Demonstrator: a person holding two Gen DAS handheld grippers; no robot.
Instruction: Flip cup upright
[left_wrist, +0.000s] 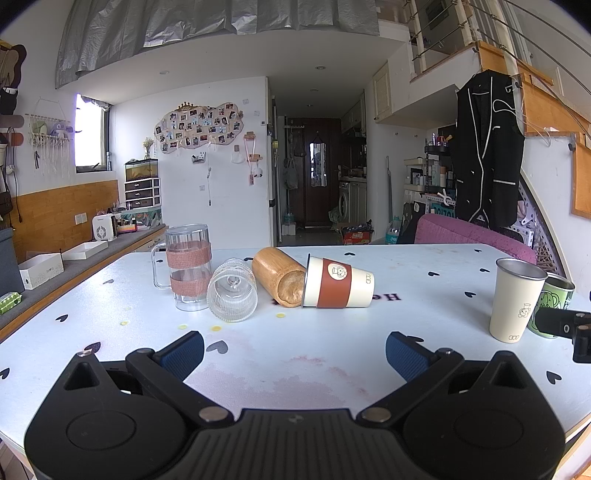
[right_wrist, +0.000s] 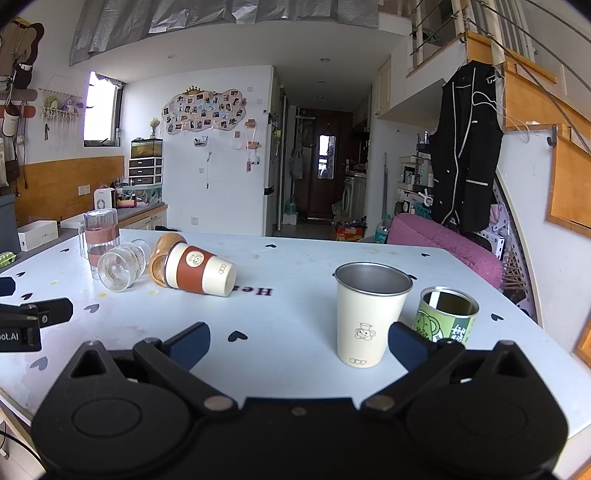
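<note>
Three cups lie on their sides on the white table: a cream cup with a brown sleeve, a wooden cup and a ribbed glass. My left gripper is open and empty, well in front of them. My right gripper is open and empty. An upright cream steel cup stands between its fingers, nearer the right one, just past the tips. The left gripper's tip shows at the left edge of the right wrist view.
A clear mug with pink bands stands upright behind the glass. A green tin stands right of the steel cup. A pink chair is behind the table's far right edge. A counter runs along the left.
</note>
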